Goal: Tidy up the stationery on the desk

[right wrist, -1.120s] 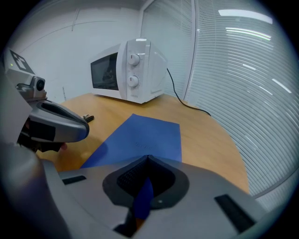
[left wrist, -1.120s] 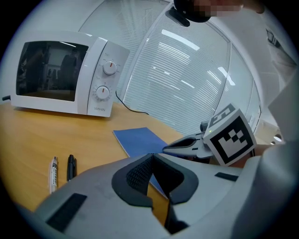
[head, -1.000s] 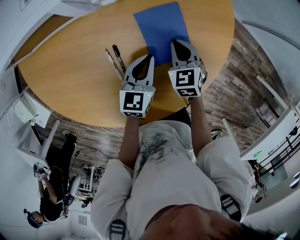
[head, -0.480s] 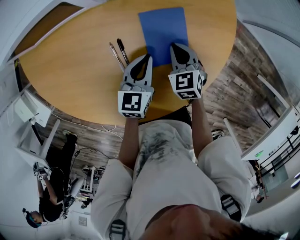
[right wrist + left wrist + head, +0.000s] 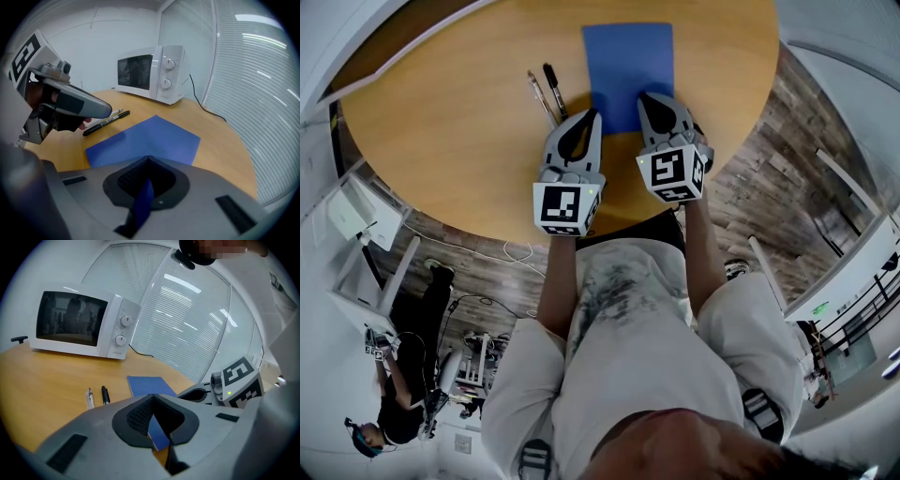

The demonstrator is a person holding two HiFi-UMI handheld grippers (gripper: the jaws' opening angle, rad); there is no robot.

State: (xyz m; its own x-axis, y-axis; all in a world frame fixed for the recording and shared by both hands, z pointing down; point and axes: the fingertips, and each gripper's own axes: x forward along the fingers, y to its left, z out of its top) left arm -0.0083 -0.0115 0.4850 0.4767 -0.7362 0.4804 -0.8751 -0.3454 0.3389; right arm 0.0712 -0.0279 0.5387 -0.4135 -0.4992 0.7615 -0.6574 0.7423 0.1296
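Surface: a round wooden table (image 5: 441, 131) was seen from above, over a plank floor (image 5: 769, 159); slatted blinds (image 5: 187, 333) were seen behind it.

Left gripper (image 5: 151, 397): the jaws were found closed, tip against tip, with nothing clamped. An oval gap was left behind the tips, and a strip of blue was seen through it.

Right gripper (image 5: 148, 159): the jaws were likewise found closed at the tips, with blue seen through the gap behind them. It was held level with the left gripper, the two side by side and apart.

Contact: whether either gripper touched the table or the paper could not be told.

Blue sheet (image 5: 628, 61): it was laid flat on the table, straight ahead of the grippers. Its near end was covered by the right gripper's tips in the head view, and the left gripper's tips were placed just beside its near left corner.

Pens: a clear pen (image 5: 540, 97) and a black pen (image 5: 554, 89) were laid side by side, nearly parallel, left of the blue sheet and apart from it, just beyond the left gripper.

Microwave (image 5: 79, 324): a white one was stood on the table, well beyond the pens, its door closed.

Holder: both grippers were held out from a light shirt (image 5: 628, 347) at the table's near edge.
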